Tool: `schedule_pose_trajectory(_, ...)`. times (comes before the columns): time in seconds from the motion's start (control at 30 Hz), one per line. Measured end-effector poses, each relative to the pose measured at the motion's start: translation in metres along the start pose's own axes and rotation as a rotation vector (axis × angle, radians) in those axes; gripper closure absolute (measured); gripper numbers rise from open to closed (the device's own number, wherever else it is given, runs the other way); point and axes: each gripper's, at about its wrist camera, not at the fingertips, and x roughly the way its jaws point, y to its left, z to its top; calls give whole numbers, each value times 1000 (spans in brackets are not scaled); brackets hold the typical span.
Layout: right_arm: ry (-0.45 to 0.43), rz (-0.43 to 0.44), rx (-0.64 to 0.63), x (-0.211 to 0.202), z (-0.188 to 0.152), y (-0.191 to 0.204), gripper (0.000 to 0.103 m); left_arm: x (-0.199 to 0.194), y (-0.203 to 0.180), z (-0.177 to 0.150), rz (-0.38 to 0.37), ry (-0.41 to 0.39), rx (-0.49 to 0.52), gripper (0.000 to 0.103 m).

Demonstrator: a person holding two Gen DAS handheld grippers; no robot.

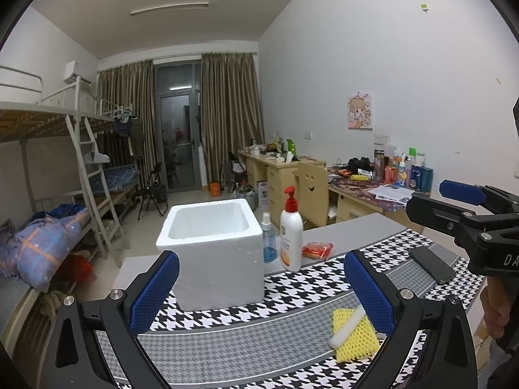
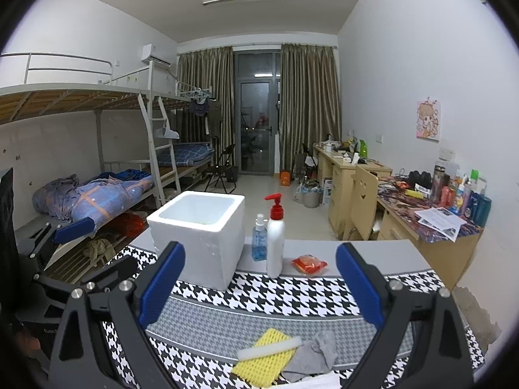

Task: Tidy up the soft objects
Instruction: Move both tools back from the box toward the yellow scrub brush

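Right gripper (image 2: 259, 291): you are holding it with its blue-padded fingers spread wide and nothing between them, hovering above the near edge of the black-and-white houndstooth table mat (image 2: 292, 291).
Nearest soft pile: a flat yellow foam mesh pad (image 2: 264, 361) is lying on the mat directly below and just ahead of your right gripper, inside the span of its fingers.
White strip: a short white foam bar (image 2: 269, 349) is resting across the top of the yellow pad, its long axis running left to right and tilting slightly up to the right.
Grey cloth: a crumpled grey fabric piece (image 2: 316, 353) is touching the right edge of the yellow pad.
Left gripper (image 1: 261, 291): you are holding it wide apart and empty too; in its view the yellow pad (image 1: 355, 337) is sitting low and to the right, partly behind its right finger, with the white bar (image 1: 347, 327) running diagonally.
Nearer hand: by my judgement the right one, since the pile is centred under it.
Middle distance: an open white polystyrene box (image 2: 199, 236) is standing ahead and slightly left of the pile, well apart from it; it is probably the place for the soft things.
Beside the box: a small blue spray bottle (image 2: 259, 238), a white pump bottle with a red top (image 2: 275, 240) and a red packet (image 2: 309, 263).
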Motion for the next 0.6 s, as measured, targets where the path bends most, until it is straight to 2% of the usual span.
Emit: schedule_pose_trajectory(0.6, 10, -36, 37, -10, -35, -18, 7, 1, -20, -22, -52, 19, -11, 1)
